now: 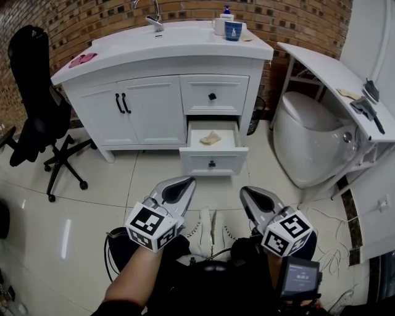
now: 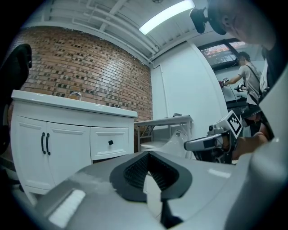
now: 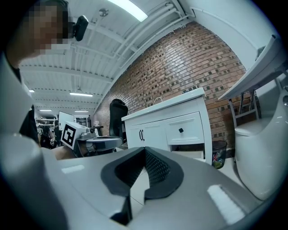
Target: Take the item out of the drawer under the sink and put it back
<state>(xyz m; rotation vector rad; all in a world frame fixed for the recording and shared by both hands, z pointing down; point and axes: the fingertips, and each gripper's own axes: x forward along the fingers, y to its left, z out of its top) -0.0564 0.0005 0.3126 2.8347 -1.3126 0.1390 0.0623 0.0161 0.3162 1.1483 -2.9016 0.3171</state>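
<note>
The lower drawer (image 1: 212, 162) of the white vanity (image 1: 154, 55) stands pulled open. A tan, crumpled item (image 1: 210, 138) lies inside it. The drawer above (image 1: 213, 95) is closed. Both grippers hang low in front of the person, well short of the drawer. My left gripper (image 1: 184, 183) points at the vanity with its jaws together and nothing between them. My right gripper (image 1: 248, 192) is beside it, also shut and empty. In the left gripper view the closed pads (image 2: 135, 170) frame the vanity front; the right gripper view shows its pads (image 3: 157, 168) likewise closed.
A black office chair (image 1: 34, 105) stands at the left and a white toilet (image 1: 308, 142) at the right under a white shelf (image 1: 336, 74). On the vanity top are a faucet (image 1: 154, 18), a blue cup (image 1: 232, 29) and a pink cloth (image 1: 82, 59). A waste bin (image 3: 219, 152) is beside the vanity.
</note>
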